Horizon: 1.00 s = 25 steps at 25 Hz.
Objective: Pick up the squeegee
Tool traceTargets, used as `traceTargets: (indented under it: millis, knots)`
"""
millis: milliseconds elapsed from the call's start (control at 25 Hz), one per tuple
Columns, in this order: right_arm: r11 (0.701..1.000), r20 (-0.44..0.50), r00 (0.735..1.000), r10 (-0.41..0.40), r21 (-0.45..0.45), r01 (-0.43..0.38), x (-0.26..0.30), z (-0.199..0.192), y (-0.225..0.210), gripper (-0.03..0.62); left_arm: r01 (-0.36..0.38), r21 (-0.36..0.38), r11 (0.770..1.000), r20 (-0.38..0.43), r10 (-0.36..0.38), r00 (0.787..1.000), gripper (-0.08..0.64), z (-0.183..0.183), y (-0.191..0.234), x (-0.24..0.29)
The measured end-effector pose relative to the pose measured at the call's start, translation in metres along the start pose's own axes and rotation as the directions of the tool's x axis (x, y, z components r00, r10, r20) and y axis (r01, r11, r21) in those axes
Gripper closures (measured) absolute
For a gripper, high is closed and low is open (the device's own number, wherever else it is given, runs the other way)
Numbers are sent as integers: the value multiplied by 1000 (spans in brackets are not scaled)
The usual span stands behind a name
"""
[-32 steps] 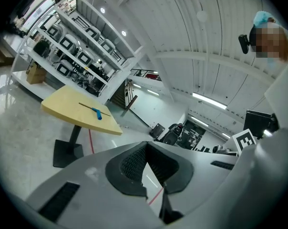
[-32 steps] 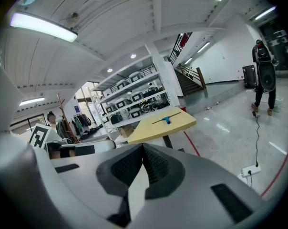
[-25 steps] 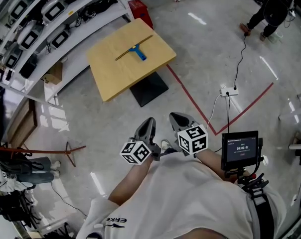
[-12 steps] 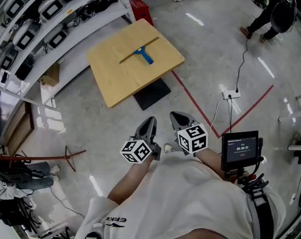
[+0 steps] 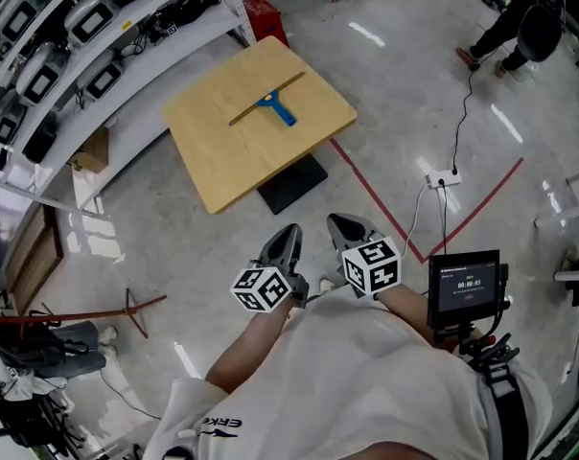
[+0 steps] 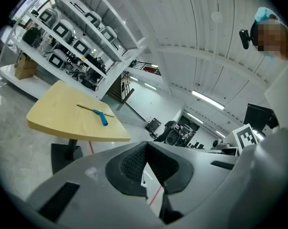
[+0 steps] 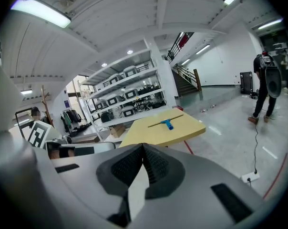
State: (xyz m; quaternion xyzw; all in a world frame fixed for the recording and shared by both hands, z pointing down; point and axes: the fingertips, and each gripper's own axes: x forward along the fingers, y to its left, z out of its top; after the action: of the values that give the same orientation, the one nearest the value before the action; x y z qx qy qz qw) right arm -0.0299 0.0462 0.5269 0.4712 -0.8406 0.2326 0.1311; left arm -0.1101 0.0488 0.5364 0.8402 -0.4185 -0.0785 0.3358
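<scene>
Both grippers empty and held close, squeegee out of reach on the table ahead

The squeegee lies flat near the far edge of the table, its blue handle pointing in toward the middle, well apart from both tools. The left gripper and right gripper sit side by side near the person's body, each with its fingers pressed together on nothing. This is likely a carrying posture for the approach, and the fingers must spread before any grab.
</scene>
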Motion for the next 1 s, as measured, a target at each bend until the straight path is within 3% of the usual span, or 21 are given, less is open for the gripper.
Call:
traceTargets:
  millis: [520, 760, 1000]
  knots:
    - [998, -1, 999, 43, -34, -43, 1, 1, 10, 588, -61, 7, 998, 28, 61, 998, 555, -3, 6, -16]
    - [994, -22, 995, 96, -52, -97, 60, 53, -44, 588, -122, -4, 993, 58, 122, 991, 555, 38, 30, 59]
    - [989, -25, 991, 132, -63, -133, 87, 77, -71, 588, -152, -2, 988, 68, 152, 986, 555, 52, 39, 97]
